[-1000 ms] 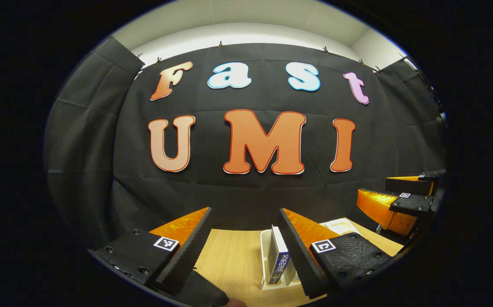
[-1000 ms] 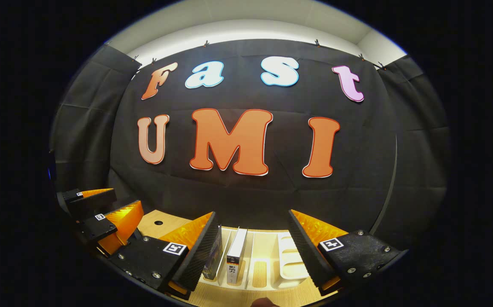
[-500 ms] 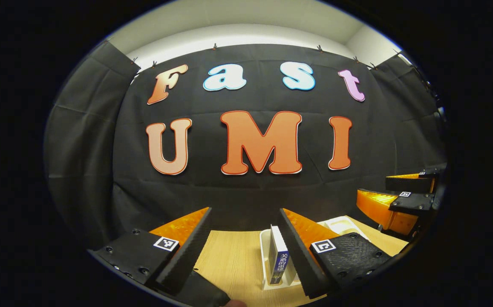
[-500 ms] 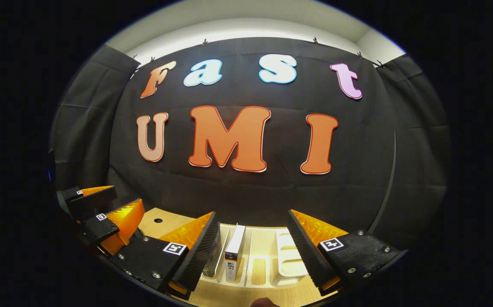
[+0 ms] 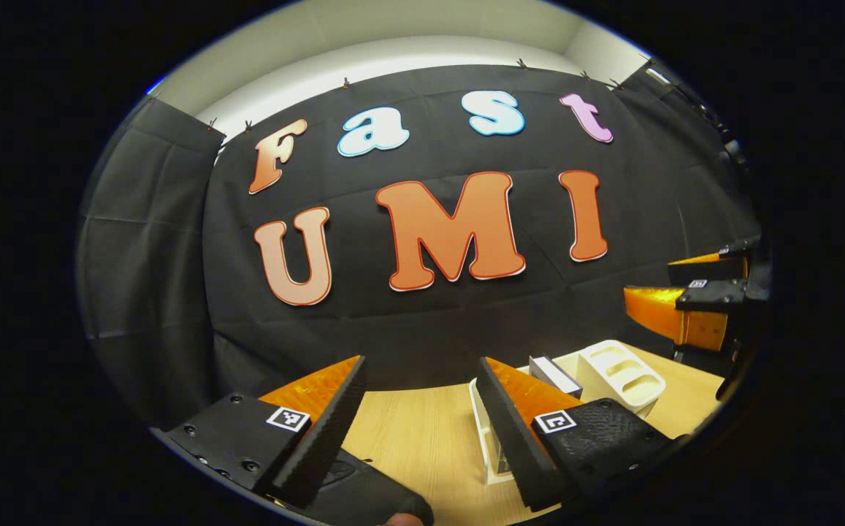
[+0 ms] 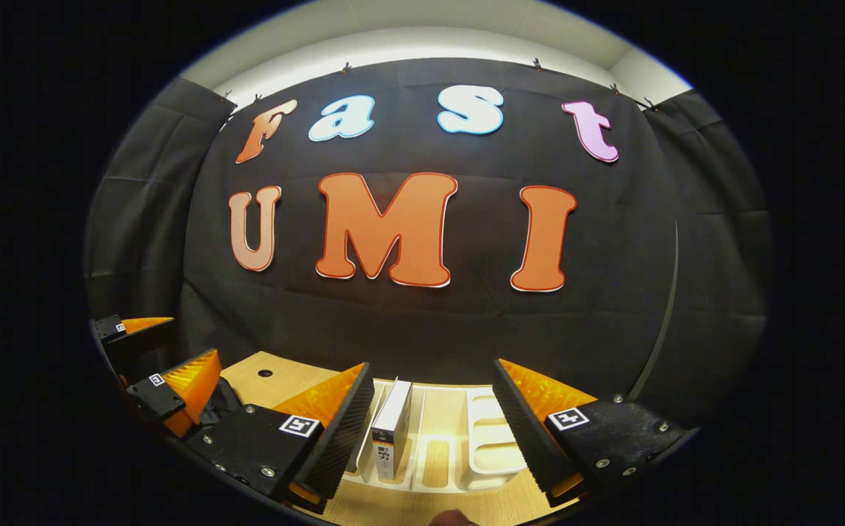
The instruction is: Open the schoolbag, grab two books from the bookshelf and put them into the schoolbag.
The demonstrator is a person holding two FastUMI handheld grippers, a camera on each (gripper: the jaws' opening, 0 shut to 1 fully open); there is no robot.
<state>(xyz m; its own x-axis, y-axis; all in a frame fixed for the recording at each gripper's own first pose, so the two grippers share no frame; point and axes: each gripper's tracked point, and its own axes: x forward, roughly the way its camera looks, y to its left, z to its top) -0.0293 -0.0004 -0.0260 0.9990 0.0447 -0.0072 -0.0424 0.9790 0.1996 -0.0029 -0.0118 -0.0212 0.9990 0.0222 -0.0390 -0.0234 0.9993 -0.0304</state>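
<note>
A white slotted bookshelf rack (image 6: 495, 446) stands on the wooden table (image 5: 422, 431) in front of the black wall. A white-spined book (image 6: 391, 431) stands upright in it, just right of my right gripper's left finger. My right gripper (image 6: 433, 365) is open above the rack, holding nothing. In the left gripper view the rack (image 5: 619, 372) lies to the right, with a book (image 5: 550, 372) showing behind my finger. My left gripper (image 5: 421, 365) is open over bare table. A dark rounded thing (image 5: 364, 497) lies at the bottom edge; I cannot tell what it is.
Each gripper appears at the side of the other's view: the right gripper (image 5: 685, 314) at far right, the left gripper (image 6: 166, 372) at far left. A small round hole (image 6: 265, 372) sits in the tabletop left of the rack. The black cloth wall is close behind.
The left gripper view has tilted, and the rack now sits farther right in it. The right gripper has crept toward the rack; the white-spined book looks larger and nearer its left finger.
</note>
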